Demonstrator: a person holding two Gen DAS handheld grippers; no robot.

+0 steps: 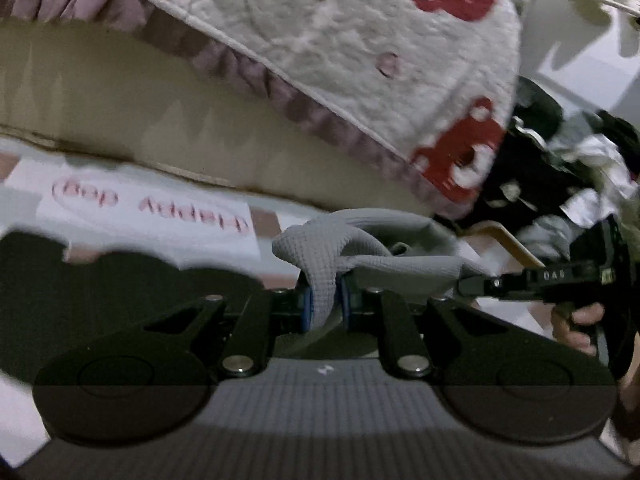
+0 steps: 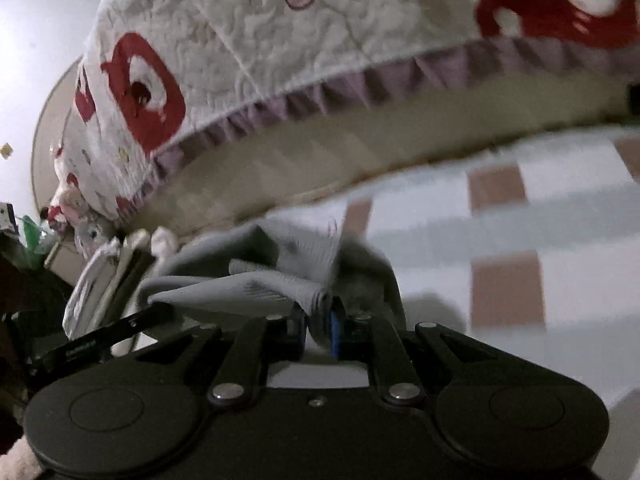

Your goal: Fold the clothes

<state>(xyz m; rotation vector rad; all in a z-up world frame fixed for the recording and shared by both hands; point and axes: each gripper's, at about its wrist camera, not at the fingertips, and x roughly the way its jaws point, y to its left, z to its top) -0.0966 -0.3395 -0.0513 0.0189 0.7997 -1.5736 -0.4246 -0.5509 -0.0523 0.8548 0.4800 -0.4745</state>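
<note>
We hold: left claw (image 1: 325, 307) pinching grey waffle garment (image 1: 360, 252); right claw (image 2: 319, 326) pinching same garment, beside quilted blanket (image 2: 280, 40).

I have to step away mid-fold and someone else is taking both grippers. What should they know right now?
Left gripper: shut on the grey garment.
Right gripper: shut on the same grey garment, at another spot.
The garment is bunched between the two grippers, over the checked sheet, beside the quilt with red prints.
Done: both grips taken.
Left: spread it flat, fold it, set it down. No finished fold is visible.
</note>
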